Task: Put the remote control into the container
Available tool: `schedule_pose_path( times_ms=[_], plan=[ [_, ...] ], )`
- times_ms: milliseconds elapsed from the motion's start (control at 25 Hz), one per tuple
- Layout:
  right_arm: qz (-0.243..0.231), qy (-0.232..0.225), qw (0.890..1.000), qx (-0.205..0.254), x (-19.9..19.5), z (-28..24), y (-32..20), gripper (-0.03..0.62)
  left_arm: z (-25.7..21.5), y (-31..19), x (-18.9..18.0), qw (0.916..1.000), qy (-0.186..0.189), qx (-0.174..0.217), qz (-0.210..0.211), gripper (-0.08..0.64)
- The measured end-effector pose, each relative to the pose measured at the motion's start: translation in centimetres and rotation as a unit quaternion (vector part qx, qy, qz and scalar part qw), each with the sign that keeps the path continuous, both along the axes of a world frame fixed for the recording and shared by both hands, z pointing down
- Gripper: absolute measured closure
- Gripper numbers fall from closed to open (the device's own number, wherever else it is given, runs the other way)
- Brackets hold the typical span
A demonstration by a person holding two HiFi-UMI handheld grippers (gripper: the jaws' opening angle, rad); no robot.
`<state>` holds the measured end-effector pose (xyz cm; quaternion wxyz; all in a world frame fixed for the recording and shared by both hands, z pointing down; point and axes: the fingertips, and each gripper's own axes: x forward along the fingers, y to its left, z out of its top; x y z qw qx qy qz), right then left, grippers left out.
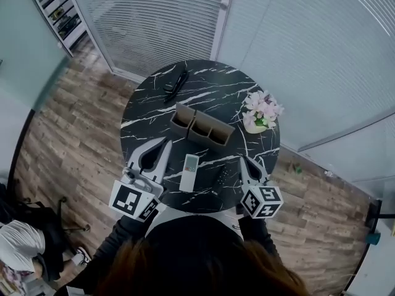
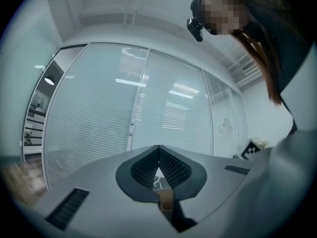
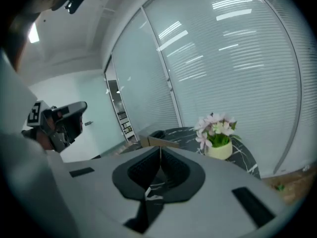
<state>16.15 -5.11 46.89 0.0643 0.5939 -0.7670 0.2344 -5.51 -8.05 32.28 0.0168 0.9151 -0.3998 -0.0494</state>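
round black marble-look table (image 1: 210, 88), white veins, on a wood plank floor (image 1: 74, 134). white remote control (image 1: 191, 172) lies flat near the table's near edge, long side pointing away from the person, between the two grippers and touching neither. it has a small pale screen at the far end and buttons below; print too small to read. just to its right is a dark slim remote-like thing (image 1: 221, 176), no legible marks.

container (image 1: 202, 127) is a brown three-compartment box mid-table, beyond the white remote and apart from it. what its compartments hold can't be made out. its brown edge also shows in the right gripper view (image 3: 148, 142).

left gripper (image 1: 166, 142) (image 2: 158, 148): jaws closed together, nothing between them, over the near left of the table. right gripper (image 1: 241, 158) (image 3: 159, 148): jaws closed too, holding nothing, near the dark thing.

each gripper's cube shows black-and-white square markers, left cube (image 1: 133, 201), right cube (image 1: 261, 202); patterns only, no letters.

pot of pink-white flowers (image 1: 260, 115) (image 3: 216, 135) at the table's right edge. a long dark object (image 1: 175, 84) lies on the far side; can't tell what it is. slatted blinds behind glass walls.
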Motion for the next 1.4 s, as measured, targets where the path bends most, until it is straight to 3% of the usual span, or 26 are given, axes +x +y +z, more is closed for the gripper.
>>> schedule_pose_path(
  times_ms=[200,360,560,680,1080,1400],
  plan=[
    [0.027,0.042,0.996,-0.073,1.3,8.0,0.4,0.574,0.2,0.1,0.3,0.9999,-0.002,0.005,0.009,0.551],
    [0.057,0.011,0.987,-0.152,2.0,13.8,1.3,0.565,0.4,0.0,0.6,0.9999,-0.006,0.002,0.011,0.551],
    [0.084,-0.015,0.966,-0.245,1.9,18.4,2.4,0.369,0.7,-0.1,0.7,0.9999,-0.006,-0.002,0.015,0.551],
    [0.088,-0.003,0.956,-0.28,1.3,19.8,2.8,0.336,1.0,-0.3,0.8,0.9998,-0.006,-0.006,0.016,0.551],
    [0.026,0.058,0.948,-0.311,-1.1,22.0,1.6,0.333,1.4,-0.9,0.0,0.9999,-0.008,-0.012,0.005,0.551],
    [-0.035,0.15,0.937,-0.314,-2.2,23.1,0.6,0.333,1.9,-1.4,-0.6,0.9998,-0.011,-0.017,-0.006,0.551]
  ],
)
